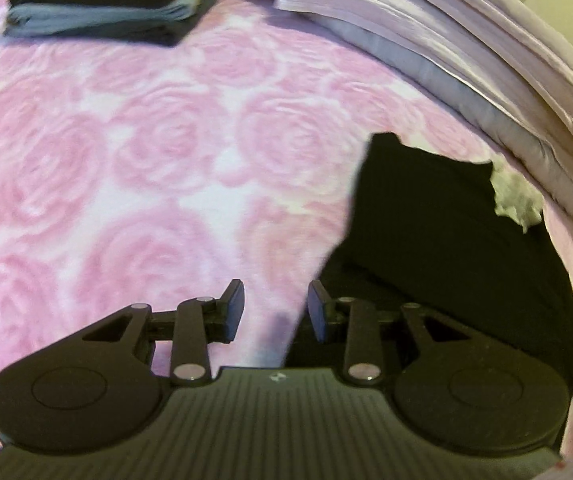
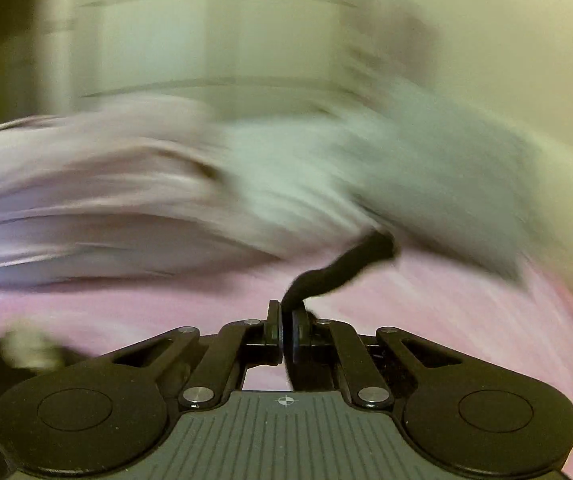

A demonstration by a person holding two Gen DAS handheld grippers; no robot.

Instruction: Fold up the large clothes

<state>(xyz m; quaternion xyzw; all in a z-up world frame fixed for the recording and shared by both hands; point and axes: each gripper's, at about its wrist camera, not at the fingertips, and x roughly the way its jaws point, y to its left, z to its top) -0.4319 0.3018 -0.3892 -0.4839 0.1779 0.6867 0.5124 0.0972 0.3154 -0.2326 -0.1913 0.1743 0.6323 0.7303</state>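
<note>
- Black garment: heaped on pink rose-print bed; a thin strand is pinched in the right tongs, clamped together. Could slip out.
- Left tongs: apart, empty, beside the cloth edge; may snag blanket instead.

Fleecy blanket; matt black cloth garment.

We see a bed covered by a pink rose-patterned blanket. Lying directly on it: a stack of folded dark and blue-grey clothes at the far left, pale lilac folded bedding along the far right edge, and a black garment spread at the near right, with a small whitish crumpled piece touching its far corner.
</note>
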